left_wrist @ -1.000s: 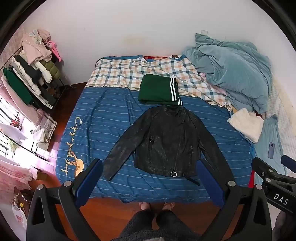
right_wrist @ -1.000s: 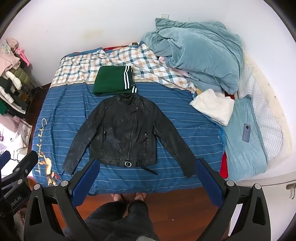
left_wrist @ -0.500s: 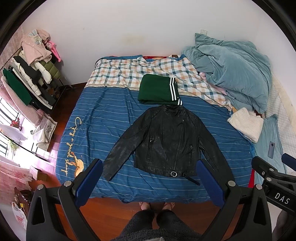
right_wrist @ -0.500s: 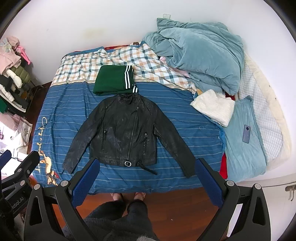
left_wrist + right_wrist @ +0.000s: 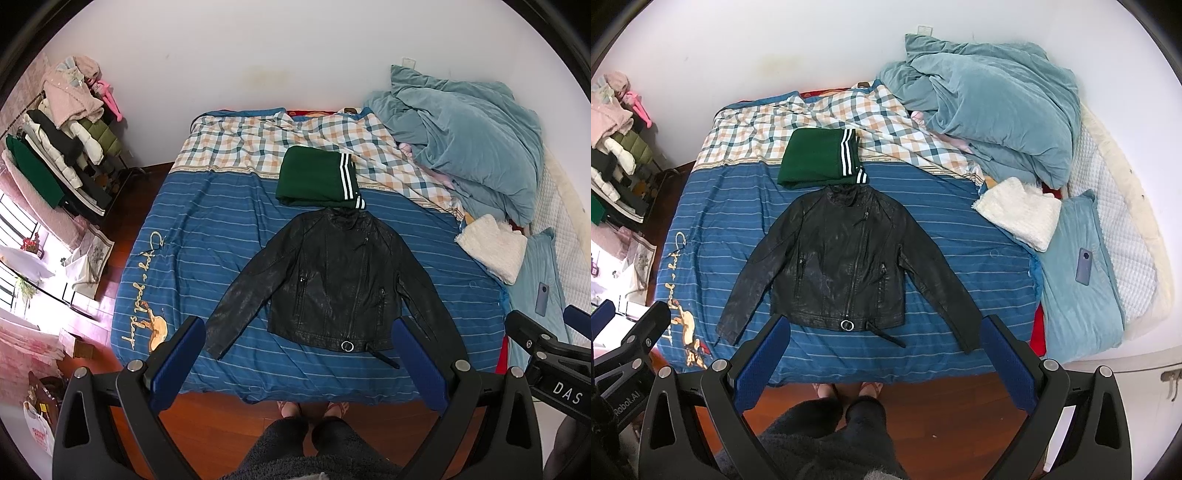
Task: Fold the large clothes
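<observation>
A black leather jacket (image 5: 332, 284) lies flat, front up, sleeves spread, on the blue striped bed cover (image 5: 207, 236); it also shows in the right wrist view (image 5: 846, 266). A folded green garment with white stripes (image 5: 314, 177) lies just beyond its collar, also seen in the right wrist view (image 5: 820, 157). My left gripper (image 5: 299, 365) is open and empty, held high above the bed's near edge. My right gripper (image 5: 882, 354) is open and empty too, beside it.
A heap of teal bedding (image 5: 990, 96) fills the bed's far right. A white fluffy cloth (image 5: 1019, 214) and a phone (image 5: 1084, 271) lie at the right. A clothes rack (image 5: 55, 155) stands at the left. Wooden floor and the person's feet (image 5: 314, 408) are below.
Both grippers have drifted very slightly; the jacket and the other things have not moved.
</observation>
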The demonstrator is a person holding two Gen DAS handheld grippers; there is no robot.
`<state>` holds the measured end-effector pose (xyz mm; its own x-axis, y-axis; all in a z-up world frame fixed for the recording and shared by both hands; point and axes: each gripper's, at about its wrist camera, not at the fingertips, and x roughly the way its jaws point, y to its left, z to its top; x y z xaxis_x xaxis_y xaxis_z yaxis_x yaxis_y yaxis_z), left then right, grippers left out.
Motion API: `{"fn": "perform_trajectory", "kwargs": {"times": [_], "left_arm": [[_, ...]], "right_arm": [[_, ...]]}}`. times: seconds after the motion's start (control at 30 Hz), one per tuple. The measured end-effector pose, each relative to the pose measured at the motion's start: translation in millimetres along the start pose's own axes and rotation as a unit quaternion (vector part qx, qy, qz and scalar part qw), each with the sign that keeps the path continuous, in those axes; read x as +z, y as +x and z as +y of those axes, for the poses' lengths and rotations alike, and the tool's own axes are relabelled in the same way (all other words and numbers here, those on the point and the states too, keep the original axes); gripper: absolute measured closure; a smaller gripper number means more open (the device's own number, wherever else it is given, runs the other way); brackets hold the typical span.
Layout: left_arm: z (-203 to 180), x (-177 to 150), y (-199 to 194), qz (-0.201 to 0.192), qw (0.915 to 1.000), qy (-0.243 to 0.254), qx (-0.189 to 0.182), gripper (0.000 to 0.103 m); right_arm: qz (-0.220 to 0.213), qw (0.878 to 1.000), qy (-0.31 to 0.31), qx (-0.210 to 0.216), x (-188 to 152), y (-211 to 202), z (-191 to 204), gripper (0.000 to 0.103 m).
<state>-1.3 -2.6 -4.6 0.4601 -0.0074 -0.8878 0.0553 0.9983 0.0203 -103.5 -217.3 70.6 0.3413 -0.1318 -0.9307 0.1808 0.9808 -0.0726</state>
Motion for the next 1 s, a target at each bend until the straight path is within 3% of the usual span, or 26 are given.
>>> {"fn": "perform_trajectory", "kwargs": {"times": [1.0], "left_arm": [[2.0, 4.4, 0.5, -0.001, 1.0, -0.001, -0.001, 0.0]], "right_arm": [[-0.003, 1.0, -0.005, -0.001, 5.9, -3.4, 7.0, 0.0]]}}
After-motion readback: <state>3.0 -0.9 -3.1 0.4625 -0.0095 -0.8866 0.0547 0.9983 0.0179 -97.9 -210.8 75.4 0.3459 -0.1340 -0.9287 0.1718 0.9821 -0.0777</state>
